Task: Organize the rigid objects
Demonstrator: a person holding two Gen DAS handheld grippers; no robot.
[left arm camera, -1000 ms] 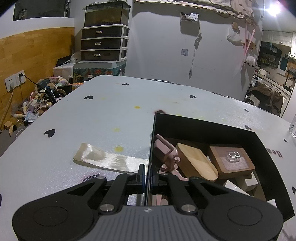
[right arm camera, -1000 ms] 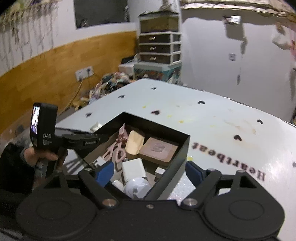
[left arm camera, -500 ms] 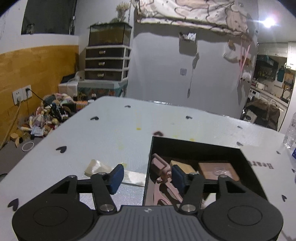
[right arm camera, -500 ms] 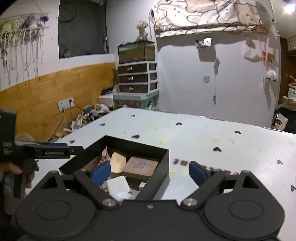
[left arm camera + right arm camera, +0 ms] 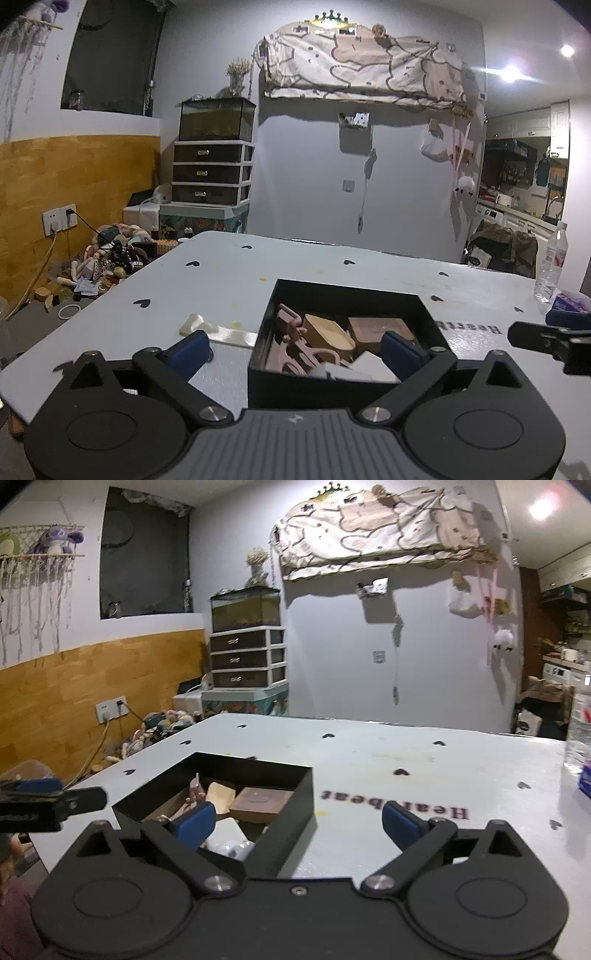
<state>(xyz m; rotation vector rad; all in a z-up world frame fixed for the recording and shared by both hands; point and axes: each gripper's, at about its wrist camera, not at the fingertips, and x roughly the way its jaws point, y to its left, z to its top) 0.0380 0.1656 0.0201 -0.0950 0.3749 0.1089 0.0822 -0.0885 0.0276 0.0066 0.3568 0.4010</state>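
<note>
Black box [image 5: 343, 380] of rigid objects sits on the desk [image 5: 229, 284] just ahead of both grippers. The left gripper [image 5: 291, 349] and right gripper [image 5: 297, 821] have just been opening, nothing gripped, jaws wide. Judged nearly finished; best retreat level, clear of the box rim.

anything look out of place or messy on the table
Yes. A pale satin ribbon lies loose on the table left of the black box, the only item outside it. Yellowish stains spot the tabletop nearby.
</note>
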